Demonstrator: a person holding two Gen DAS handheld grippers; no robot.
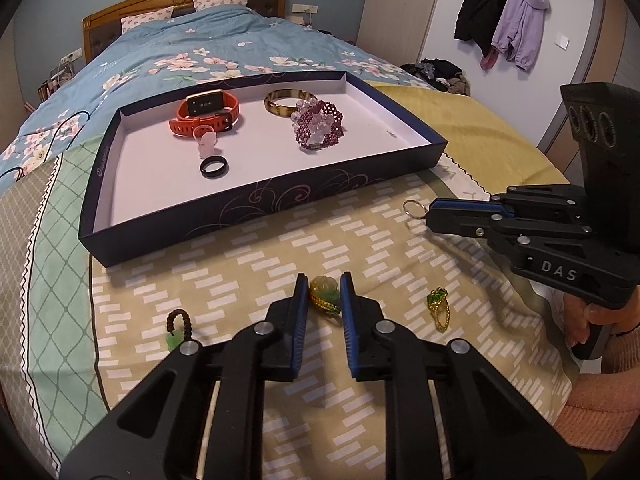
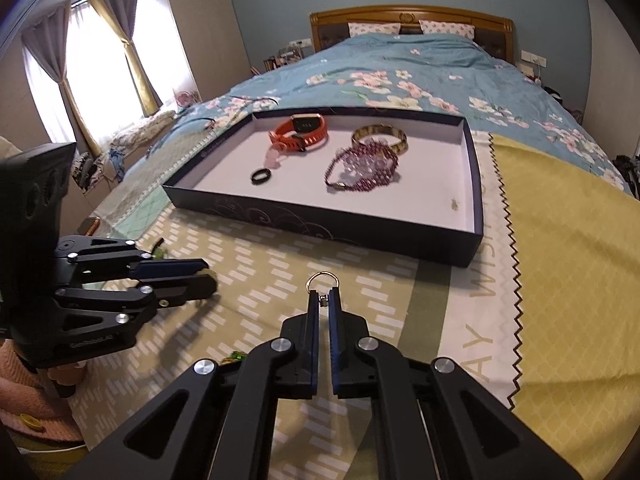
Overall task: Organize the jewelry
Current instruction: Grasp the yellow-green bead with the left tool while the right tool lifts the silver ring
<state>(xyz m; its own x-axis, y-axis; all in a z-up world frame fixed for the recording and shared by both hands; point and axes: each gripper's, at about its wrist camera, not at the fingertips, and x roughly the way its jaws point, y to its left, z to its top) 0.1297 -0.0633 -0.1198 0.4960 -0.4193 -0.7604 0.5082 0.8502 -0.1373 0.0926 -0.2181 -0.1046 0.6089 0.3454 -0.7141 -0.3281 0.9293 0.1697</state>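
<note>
On the bed, the left tongs (image 1: pixel 324 294) pinch a jade-flower gold ring (image 1: pixel 325 293); the right tongs (image 2: pixel 324 300) are clamped on a key ring (image 2: pixel 322 282) near the tray (image 1: pixel 256 200).

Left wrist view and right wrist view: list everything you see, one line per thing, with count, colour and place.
tray: one, dark blue, white inside, on the bed
watch: one, orange strap, back left of tray
bangle: one, mottled brown, back of tray
beaded bracelet: one, purple, middle of tray, in front of bangle
black ring: one, front left of tray
pink charm: one, pale pink, between watch and black ring
jade pendant: one, pale green and gold, between left pads
green ring: one, gold band, on cloth
cord charm: one, brown cord, green bead, on cloth
key ring: one, silver, at right tips
coats: black and lilac, on the wall
left gripper: black, shut on pendant
right gripper: black, shut on key ring's clasp
</note>
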